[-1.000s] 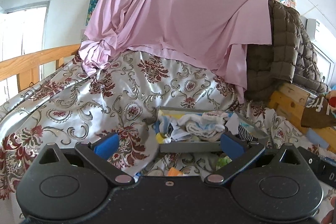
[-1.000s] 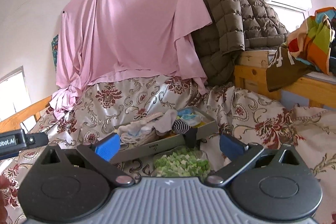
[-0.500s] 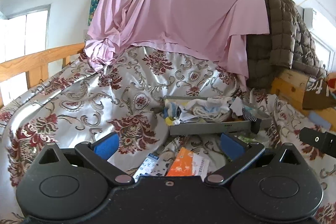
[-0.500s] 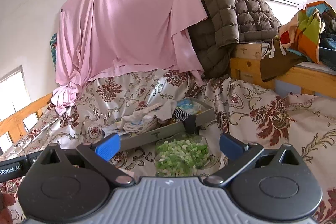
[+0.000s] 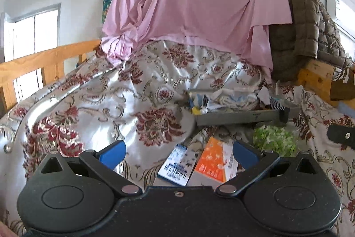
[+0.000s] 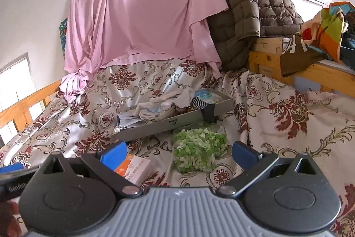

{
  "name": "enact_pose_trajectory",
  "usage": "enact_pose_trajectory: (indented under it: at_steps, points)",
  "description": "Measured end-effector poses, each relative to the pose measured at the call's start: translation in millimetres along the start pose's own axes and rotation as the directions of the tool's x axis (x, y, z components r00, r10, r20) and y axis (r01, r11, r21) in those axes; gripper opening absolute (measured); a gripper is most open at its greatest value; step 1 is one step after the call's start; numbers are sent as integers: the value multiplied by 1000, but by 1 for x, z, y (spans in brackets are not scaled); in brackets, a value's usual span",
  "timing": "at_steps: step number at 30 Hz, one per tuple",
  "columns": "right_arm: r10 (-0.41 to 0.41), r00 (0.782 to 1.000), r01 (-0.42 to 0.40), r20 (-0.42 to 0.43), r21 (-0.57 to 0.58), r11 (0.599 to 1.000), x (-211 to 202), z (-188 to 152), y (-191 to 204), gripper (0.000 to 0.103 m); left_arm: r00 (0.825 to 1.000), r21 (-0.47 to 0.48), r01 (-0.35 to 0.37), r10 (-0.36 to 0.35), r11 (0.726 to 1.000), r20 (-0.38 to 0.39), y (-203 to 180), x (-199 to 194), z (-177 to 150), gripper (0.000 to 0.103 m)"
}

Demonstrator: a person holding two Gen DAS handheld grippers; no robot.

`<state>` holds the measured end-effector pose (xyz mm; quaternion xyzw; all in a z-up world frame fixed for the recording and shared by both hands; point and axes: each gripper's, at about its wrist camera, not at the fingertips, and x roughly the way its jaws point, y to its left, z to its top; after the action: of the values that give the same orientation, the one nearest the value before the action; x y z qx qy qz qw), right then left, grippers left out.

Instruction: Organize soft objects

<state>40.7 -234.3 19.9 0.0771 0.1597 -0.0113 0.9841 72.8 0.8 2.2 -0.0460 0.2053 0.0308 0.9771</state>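
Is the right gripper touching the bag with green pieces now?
Apart. In the right wrist view the right gripper is open, and the bag of green pieces lies on the bedspread between and beyond its blue fingers, with patterned cloth visible between them.

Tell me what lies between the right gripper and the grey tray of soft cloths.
A clear bag of green pieces lies on the floral bedspread, between the open right gripper and the grey tray, as the right wrist view shows.

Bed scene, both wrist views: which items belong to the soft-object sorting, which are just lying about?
Job:
- grey shallow tray heaped with small folded cloths and socks
- clear bag of green and white foam bits
- left gripper and right gripper, both open, empty

Lying about:
- orange and white packet
- blue and white packet
- pink hanging sheet
- brown quilted jacket
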Motion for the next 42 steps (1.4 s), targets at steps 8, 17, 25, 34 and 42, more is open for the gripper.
enact_pose_trajectory:
  at_steps: [8, 17, 25, 34, 42]
  points:
    - [-27, 999, 27, -26, -31, 999, -1, -3, 5, 103, 1000, -16, -30, 30, 999, -3, 8, -5, -2, 102]
    - [-38, 996, 31, -85, -84, 996, 8, -9, 14, 103, 996, 1, -85, 85, 996, -13, 12, -5, -5, 102]
    - [-33, 986, 17, -161, -98, 995, 17, -18, 22, 103, 994, 32, -109, 110, 994, -19, 10, -4, -8, 102]
    - [-111, 968, 69, -224, -188, 980, 32, -30, 38, 103, 988, 63, -147, 150, 987, -43, 8, 0, -14, 102]
    - [-106, 968, 64, -225, -186, 980, 31, -29, 36, 103, 987, 69, -152, 155, 986, -44, 7, 0, -15, 102]
